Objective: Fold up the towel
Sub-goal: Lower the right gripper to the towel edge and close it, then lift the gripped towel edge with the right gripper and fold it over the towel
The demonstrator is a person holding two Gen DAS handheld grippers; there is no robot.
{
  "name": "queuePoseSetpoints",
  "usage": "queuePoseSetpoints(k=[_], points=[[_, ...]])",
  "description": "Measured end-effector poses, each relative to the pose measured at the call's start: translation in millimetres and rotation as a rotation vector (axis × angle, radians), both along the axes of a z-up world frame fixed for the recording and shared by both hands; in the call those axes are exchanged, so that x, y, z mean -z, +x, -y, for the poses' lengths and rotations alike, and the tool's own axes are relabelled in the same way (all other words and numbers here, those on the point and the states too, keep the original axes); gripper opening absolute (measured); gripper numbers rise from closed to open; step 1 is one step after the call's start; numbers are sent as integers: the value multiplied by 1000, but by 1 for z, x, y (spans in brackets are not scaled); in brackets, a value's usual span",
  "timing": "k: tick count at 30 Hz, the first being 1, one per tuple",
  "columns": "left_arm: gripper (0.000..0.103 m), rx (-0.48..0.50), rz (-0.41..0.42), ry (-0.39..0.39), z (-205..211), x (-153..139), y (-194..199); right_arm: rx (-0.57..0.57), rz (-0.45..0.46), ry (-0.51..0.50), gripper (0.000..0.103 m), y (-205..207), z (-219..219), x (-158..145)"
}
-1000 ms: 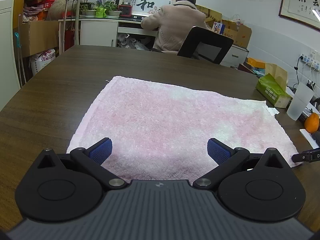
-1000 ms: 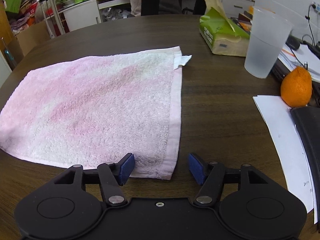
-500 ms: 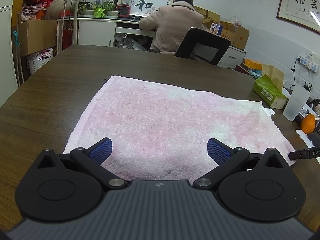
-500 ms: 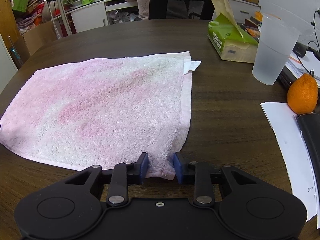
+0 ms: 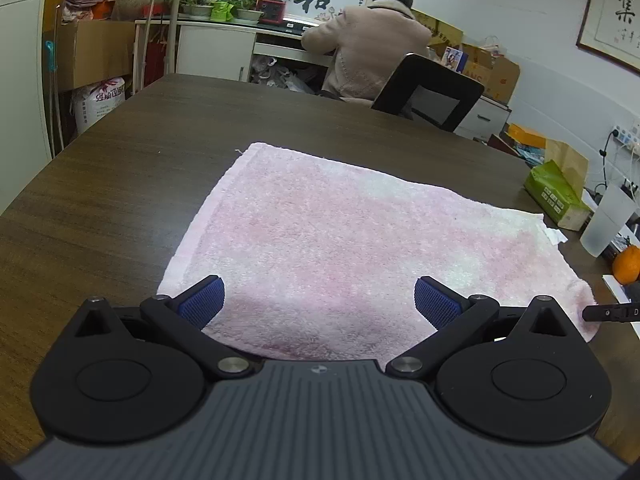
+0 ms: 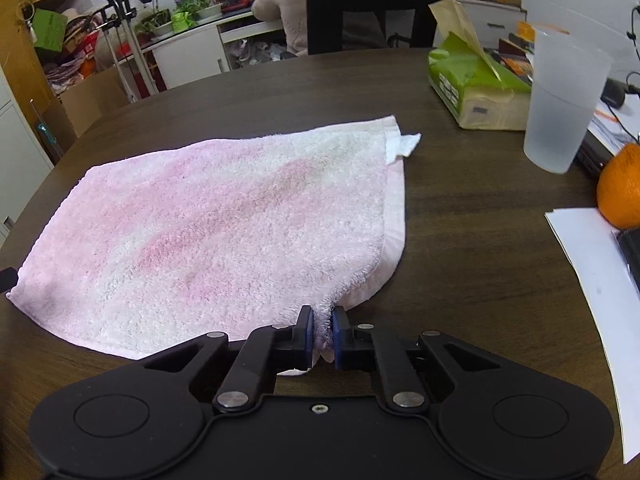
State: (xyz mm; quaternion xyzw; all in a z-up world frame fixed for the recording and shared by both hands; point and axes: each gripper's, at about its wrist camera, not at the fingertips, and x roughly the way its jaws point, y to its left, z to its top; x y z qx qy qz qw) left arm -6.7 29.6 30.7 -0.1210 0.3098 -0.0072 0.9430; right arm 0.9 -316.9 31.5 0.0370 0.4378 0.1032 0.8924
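Observation:
A pink and white towel point(image 5: 360, 240) lies spread flat on the dark wooden table point(image 5: 120, 184). My left gripper point(image 5: 319, 300) is open, its blue pads wide apart over the towel's near edge close to the left corner, with nothing pinched. My right gripper point(image 6: 322, 328) is shut on the towel's point(image 6: 220, 220) near right corner, and the cloth bunches up between its blue pads. A black tip of the right gripper point(image 5: 608, 314) shows at the right edge of the left wrist view, by that same corner.
To the right of the towel stand a green tissue pack point(image 6: 476, 88), a frosted plastic cup point(image 6: 560, 104), an orange point(image 6: 620, 192) and white paper point(image 6: 592, 280). A black chair point(image 6: 372, 16) and a seated person point(image 5: 372, 48) are beyond the table's far edge.
My right gripper's jaws came together on the towel's near right corner, which now puckers up between the pads. My left gripper stayed open in the same place.

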Motion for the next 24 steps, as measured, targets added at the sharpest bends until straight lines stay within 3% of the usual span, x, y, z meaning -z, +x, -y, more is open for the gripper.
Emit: queuePoseSetpoints(k=[10, 24], points=[[103, -37, -18, 2, -13, 0, -3, -118, 58, -53, 9, 10, -45, -28], [103, -107, -28, -19, -46, -2, -27, -379, 45, -93, 9, 39, -173, -56]])
